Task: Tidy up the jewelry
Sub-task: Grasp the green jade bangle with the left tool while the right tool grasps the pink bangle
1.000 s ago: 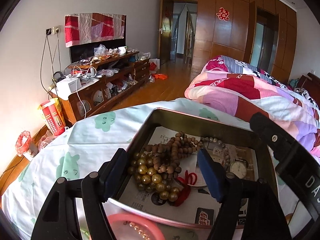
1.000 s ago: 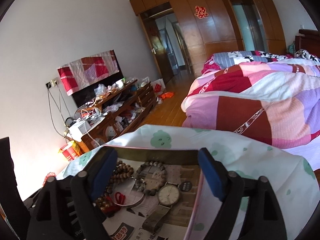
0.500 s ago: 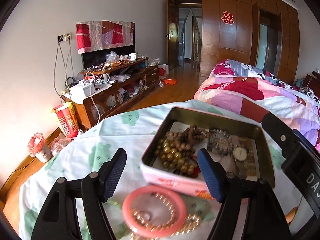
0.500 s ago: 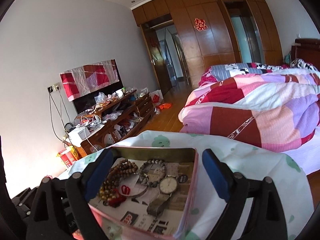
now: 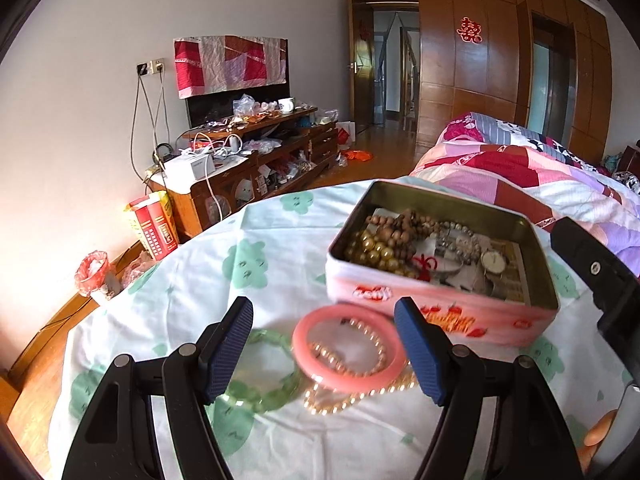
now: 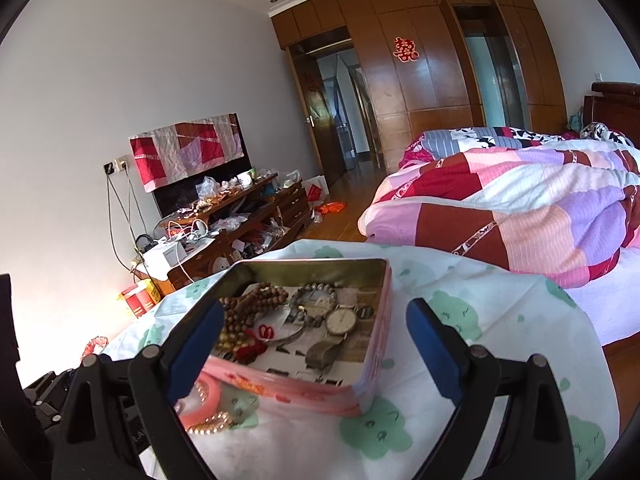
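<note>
Backing off the tin [image 5: 436, 312], I am holding both grippers, left gripper [image 5: 324, 348] and right gripper [image 6: 316, 352], spread wide, lining the left up over the pink bangle [image 5: 346, 350].

Legible signs and lettering

A red double-happiness character (囍) [image 5: 470, 29] is stuck on the wooden wardrobe door [image 5: 476, 64], and shows again from the right wrist view [image 6: 405, 49]. The pink tin [image 5: 440, 312] carries red printing on its front wall, too blurred to read. The red and yellow package [image 5: 154, 226] on the floor bears print too small to read. The paper lining [image 6: 304, 360] inside the tin shows dark print, not legible.
</note>
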Tool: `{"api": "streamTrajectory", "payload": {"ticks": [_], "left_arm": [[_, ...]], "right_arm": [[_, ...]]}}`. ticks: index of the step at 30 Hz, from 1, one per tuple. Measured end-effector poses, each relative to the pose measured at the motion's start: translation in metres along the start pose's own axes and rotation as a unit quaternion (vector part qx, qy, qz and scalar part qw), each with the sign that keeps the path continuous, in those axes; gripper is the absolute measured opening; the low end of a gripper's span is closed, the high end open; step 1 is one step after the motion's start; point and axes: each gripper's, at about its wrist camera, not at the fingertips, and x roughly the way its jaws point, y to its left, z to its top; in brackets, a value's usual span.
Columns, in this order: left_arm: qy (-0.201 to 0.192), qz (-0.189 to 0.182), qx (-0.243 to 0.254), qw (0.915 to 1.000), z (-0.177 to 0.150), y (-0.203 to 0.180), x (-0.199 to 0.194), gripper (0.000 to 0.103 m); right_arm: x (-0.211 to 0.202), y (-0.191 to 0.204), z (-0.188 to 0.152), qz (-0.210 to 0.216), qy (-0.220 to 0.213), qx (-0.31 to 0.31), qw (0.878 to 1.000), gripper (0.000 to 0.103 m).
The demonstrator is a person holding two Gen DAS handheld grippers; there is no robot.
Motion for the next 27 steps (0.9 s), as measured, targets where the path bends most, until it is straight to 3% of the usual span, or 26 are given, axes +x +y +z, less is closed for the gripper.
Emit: {"api": "streamTrajectory", "payload": {"ticks": [7, 12, 18, 27], "left_arm": [[-0.005, 0.005, 0.005, 1.0000, -0.015, 0.006, -0.012, 0.074], [-0.013, -0.009, -0.039, 0.9991, -0.019, 0.027, -0.026, 0.074], [-0.001, -0.016, -0.058, 0.9982, -0.023, 0.038, -0.034, 0.073], [0.025, -0.010, -0.048, 0.9985, -0.032, 0.064, -0.043, 0.073]], "right_arm": [[-0.009, 0.010, -0.007, 0.001, 0.001, -0.024, 1.000, 0.095], [-0.014, 0.017, -0.012, 0.002, 0.003, -0.042, 0.999, 0.095], [-0.018, 0.020, -0.016, 0.005, 0.008, -0.053, 0.999, 0.095], [-0.021, 0.020, -0.023, 0.022, 0.029, -0.050, 0.998, 0.095]]}}
